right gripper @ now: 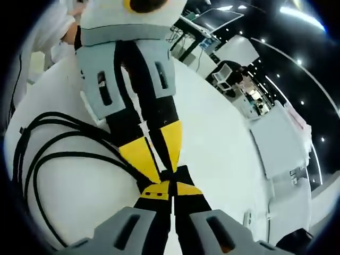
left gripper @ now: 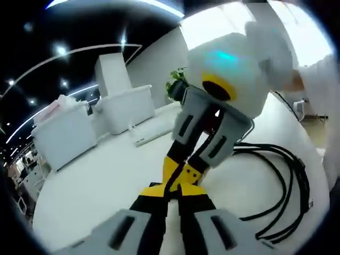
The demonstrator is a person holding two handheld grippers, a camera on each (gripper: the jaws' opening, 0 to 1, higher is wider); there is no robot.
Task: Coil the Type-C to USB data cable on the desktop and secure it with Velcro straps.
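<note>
Left gripper view shows a big white table (left gripper: 90,186). On it, the black cable (left gripper: 287,186) lies in loops. The left gripper (left gripper: 172,194) and the right gripper (left gripper: 183,172) meet tip to tip, and both are closed together on the cable where its strands come together. White boxes (left gripper: 64,133) sit far back.
</note>
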